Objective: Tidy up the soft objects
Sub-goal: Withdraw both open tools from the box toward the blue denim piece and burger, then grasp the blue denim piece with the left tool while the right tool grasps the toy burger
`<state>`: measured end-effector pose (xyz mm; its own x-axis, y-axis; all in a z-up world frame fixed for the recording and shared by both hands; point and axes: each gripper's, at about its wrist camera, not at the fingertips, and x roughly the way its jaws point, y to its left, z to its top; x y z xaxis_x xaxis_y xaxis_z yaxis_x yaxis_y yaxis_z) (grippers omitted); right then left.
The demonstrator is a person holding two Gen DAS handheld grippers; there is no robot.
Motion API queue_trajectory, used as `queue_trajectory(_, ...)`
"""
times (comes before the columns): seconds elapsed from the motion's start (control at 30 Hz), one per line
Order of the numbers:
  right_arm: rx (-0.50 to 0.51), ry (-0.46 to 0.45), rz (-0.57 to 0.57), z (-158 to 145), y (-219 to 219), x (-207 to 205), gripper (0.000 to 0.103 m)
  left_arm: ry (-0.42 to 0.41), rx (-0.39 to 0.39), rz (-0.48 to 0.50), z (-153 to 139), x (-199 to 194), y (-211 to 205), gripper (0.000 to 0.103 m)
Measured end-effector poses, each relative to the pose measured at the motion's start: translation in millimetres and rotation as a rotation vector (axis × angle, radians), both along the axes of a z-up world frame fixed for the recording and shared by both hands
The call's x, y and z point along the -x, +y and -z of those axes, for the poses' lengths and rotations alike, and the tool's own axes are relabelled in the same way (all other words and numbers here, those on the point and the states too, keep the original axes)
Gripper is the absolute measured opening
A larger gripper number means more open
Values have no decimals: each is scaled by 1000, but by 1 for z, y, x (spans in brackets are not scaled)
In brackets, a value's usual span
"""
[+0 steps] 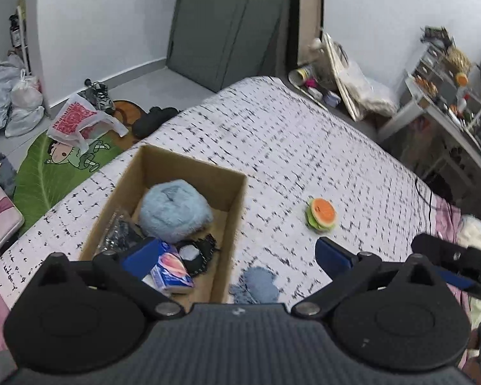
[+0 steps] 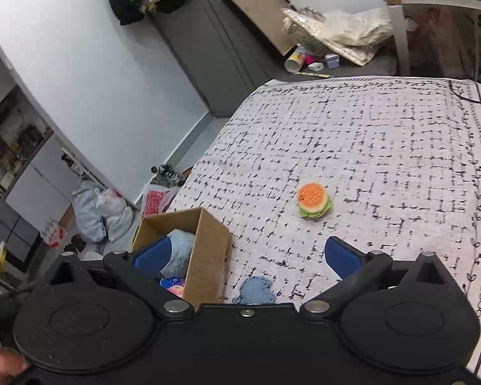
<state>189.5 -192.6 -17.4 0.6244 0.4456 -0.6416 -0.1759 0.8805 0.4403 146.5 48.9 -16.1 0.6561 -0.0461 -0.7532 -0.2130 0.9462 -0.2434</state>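
Left tongs [image 1: 235, 258] spread fully wide, grasping nothing; right tongs [image 2: 245, 256] likewise (both angled down over the bed [image 2: 384, 134]). Just ahead, blue cloth [image 2: 255, 290] flat beside cardboard box [image 1: 231, 211], long axis running away. Farther out, burger plush [image 2: 314, 200], tilted, lying alone.

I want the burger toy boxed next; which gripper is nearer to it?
Probably right, narrowly. The right gripper faces the burger toy almost head-on; the left gripper sits over by the cardboard box, burger off to its right.
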Motion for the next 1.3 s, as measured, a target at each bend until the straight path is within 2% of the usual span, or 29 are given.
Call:
queue_trajectory(0.23,-44,-6,15,-3,-25,1,103,-2,-49,14,-5,1,-29,103)
queue_trajectory(0.37,-70,9,45,3,-40,-4,103,14,-48,21,-3,-3,-42,102)
queue_trajectory(0.7,-156,59,120,19,-82,-15,103,60,-52,-3,20,-12,-67,102)
queue_trajectory(0.97,-166,90,131,32,-88,-24,103,88,-34,-14,44,-21,-83,99)
queue_trajectory(1.2,-141,108,120,38,-83,-28,103,156,-24,-15,73,-35,-93,79)
queue_trajectory(1.3,-122,120,111,42,-78,-31,103,188,-22,-26,86,-39,-94,77)
